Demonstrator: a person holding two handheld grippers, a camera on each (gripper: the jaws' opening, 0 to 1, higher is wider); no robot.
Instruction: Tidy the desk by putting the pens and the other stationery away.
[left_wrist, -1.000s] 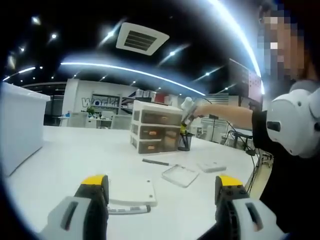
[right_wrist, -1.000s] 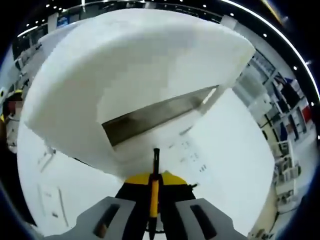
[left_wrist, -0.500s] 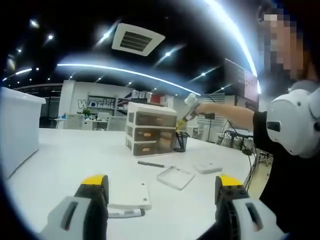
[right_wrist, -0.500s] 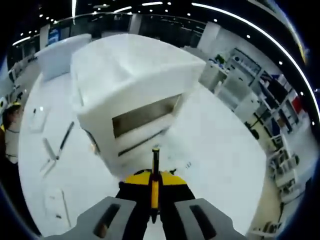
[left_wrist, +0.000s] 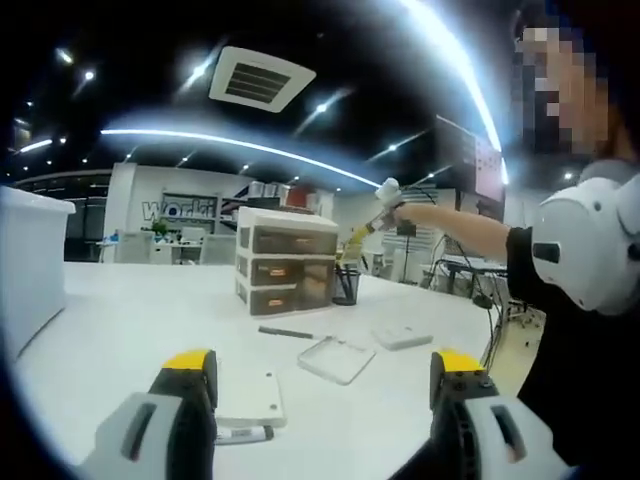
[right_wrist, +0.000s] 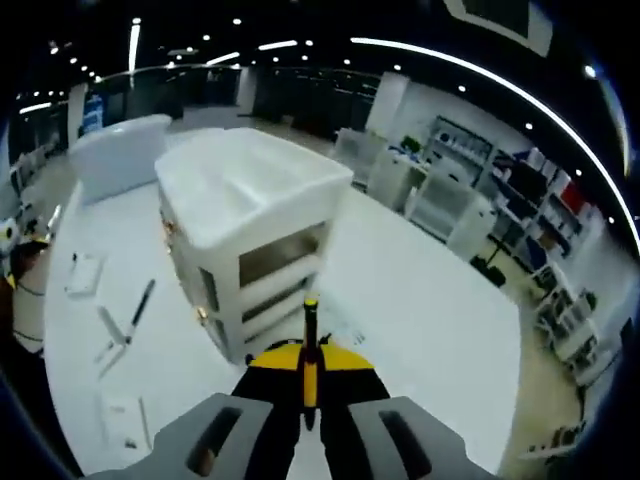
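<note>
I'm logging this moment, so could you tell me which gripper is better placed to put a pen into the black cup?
Probably the right gripper: its jaws are shut on a pen above the drawer unit, beside the black cup. The left gripper is open over the desk.

Readable text: one partial sign.
Far wall sign (left_wrist: 165, 210), ahead-left of the left gripper's jaws beyond the desk, reads roughly "work…"; rest cut off. Nothing else is legible.
</note>
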